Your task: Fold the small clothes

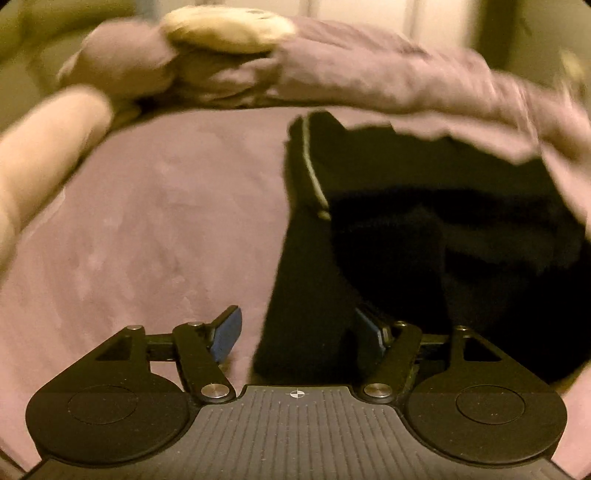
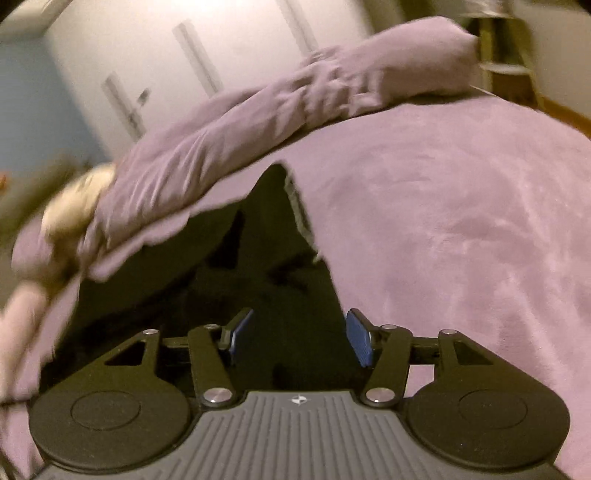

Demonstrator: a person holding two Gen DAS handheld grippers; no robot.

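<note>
A black garment (image 1: 406, 221) lies spread on a mauve bedspread (image 1: 147, 221), with a pale seam line (image 1: 312, 166) running down near its left edge. My left gripper (image 1: 300, 328) is open just above that edge; dark cloth lies between the blue pads (image 1: 229, 332), which do not press on it. In the right wrist view the same garment (image 2: 258, 266) narrows to a point away from me. My right gripper (image 2: 301, 332) is open over its right edge, pads apart, cloth below the gap, nothing gripped.
A rumpled mauve duvet (image 1: 369, 66) is heaped along the far side and overlaps the garment's far edge. A cream plush thing (image 1: 225, 29) rests on it. A pink bolster (image 1: 48, 147) lies at the left. White cupboard doors (image 2: 147, 55) stand behind the bed.
</note>
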